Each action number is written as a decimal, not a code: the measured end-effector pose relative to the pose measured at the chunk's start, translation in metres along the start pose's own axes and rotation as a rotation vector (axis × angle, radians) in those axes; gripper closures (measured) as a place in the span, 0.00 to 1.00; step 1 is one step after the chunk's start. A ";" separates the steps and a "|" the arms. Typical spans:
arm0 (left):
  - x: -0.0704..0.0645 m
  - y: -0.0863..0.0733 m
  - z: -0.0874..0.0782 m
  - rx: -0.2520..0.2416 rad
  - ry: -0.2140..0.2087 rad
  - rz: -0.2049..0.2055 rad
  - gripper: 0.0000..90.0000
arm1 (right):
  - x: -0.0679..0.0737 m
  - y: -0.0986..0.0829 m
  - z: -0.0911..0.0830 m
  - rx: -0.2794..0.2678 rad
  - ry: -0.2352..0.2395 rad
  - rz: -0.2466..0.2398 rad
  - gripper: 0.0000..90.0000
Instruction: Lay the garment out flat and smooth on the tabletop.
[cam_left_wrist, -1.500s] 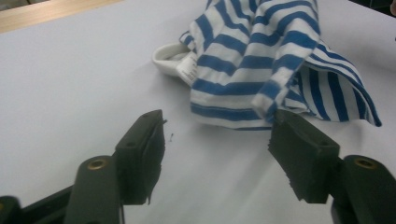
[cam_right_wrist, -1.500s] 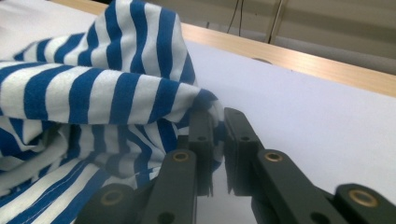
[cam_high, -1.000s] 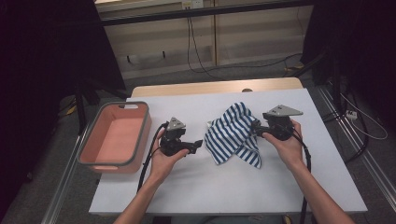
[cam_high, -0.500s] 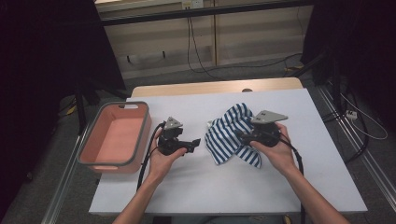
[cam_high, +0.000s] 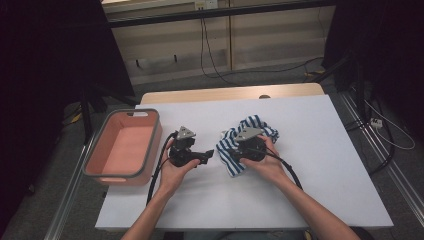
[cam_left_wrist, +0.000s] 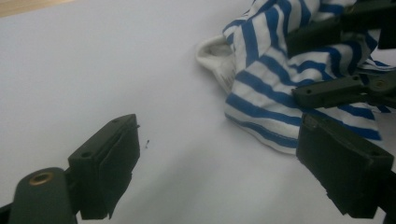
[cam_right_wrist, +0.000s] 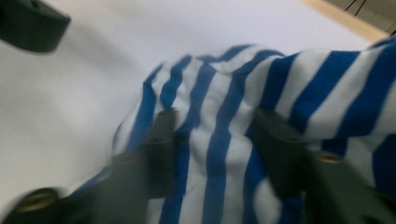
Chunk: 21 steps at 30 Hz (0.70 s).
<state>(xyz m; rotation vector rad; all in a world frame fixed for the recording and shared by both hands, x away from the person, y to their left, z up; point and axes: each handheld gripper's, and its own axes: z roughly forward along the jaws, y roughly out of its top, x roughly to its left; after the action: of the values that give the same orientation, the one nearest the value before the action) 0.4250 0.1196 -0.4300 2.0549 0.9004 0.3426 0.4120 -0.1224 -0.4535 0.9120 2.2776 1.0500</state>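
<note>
The striped cloth (cam_high: 247, 142) lies bunched on the white table (cam_high: 325, 165), right of centre. The right tool (cam_high: 234, 156) sits on the cloth's near-left part; the left tool (cam_high: 209, 156) is just beside the cloth's left edge, not touching it. The bunched cloth runs diagonally, from far right to near left. Left tool jaws stand wide apart over bare table, holding nothing. Right tool jaws stand partly apart with a fold of cloth between them, pressing into the fabric. A pink tray (cam_high: 100, 167) stands at the table's left edge.
</note>
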 end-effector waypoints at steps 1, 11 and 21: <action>0.000 0.000 0.000 0.001 0.000 0.000 0.15 | -0.001 -0.002 0.000 0.008 0.007 -0.005 0.70; 0.002 0.001 -0.001 -0.008 0.002 -0.004 0.15 | -0.012 0.006 -0.035 -0.082 0.037 0.048 0.86; -0.003 0.000 0.002 0.006 -0.008 0.011 0.15 | -0.040 0.006 -0.066 -0.168 0.006 0.129 0.87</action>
<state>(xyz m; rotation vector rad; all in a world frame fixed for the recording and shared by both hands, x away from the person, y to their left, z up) 0.4236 0.1160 -0.4314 2.0655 0.8871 0.3382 0.3986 -0.1802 -0.4036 0.9969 2.1199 1.2796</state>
